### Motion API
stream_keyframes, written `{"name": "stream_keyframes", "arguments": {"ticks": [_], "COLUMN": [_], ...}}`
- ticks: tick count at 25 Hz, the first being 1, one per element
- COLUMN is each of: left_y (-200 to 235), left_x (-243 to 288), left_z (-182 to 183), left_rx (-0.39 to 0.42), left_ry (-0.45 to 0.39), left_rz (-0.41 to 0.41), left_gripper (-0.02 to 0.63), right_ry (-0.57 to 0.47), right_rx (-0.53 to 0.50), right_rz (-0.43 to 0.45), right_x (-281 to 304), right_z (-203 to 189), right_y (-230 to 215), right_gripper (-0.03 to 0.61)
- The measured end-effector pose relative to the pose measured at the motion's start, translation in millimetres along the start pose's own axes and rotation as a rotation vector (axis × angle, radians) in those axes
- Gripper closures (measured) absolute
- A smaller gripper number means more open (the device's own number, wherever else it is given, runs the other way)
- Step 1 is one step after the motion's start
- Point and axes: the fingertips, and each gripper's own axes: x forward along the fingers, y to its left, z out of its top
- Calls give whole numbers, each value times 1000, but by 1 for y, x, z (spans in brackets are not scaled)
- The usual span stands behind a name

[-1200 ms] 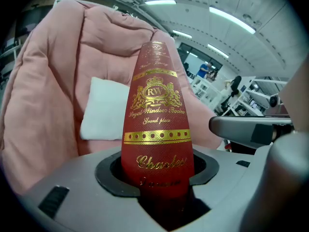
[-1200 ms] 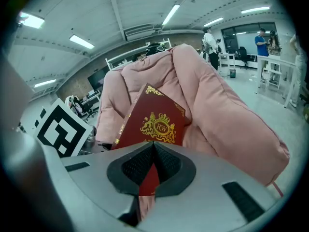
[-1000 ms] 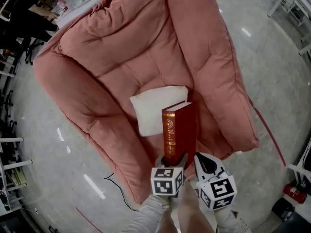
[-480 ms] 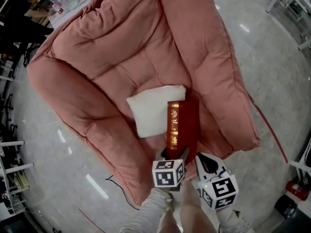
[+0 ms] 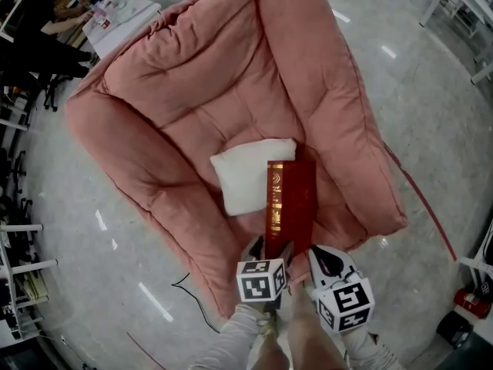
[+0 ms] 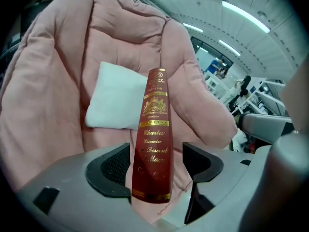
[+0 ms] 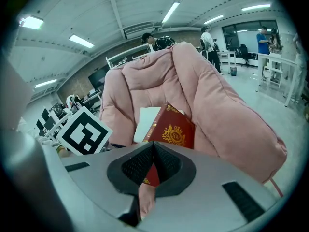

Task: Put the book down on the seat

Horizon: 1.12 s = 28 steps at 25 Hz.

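Observation:
A dark red book with gold print stands on its edge on the pink padded chair's seat, spine up, between a white pillow and the right armrest. My left gripper is at the book's near end with the spine between its jaws. The jaws are opening, and a gap shows beside the right pad. My right gripper hovers just right of it, shut on nothing, and the book's cover shows beyond it.
The chair's thick armrests rise on both sides of the seat. A dark cable lies on the grey floor at the chair's near left. Desks with people are at the far left, and white frames at the far right.
The left gripper's jaws have spread away from the book's spine. The book has settled lower onto the seat next to the pillow. The right gripper has hardly moved.

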Motion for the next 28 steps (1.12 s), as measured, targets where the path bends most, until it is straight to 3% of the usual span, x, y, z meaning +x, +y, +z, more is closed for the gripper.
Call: {"name": "stream_keyframes", "arguments": {"ticks": [9,19,28], "left_y": [-23,-61,-85], "left_x": [-70,-155,-209], "left_z": [11,27,50], "left_rx": [48,84,82], "left_ry": [-64,-170,-252], "left_rz": [-1,20,39], "left_gripper": [299,521,593], "right_ry": [-30,-49,-87], "right_rx": [-33,-99,-139], "right_rz": [17,39,73], "right_x": [-38,-93,-120], "right_z": [14,32,57], "right_y": [29,56,66], "right_gripper": [573,573,573]}}
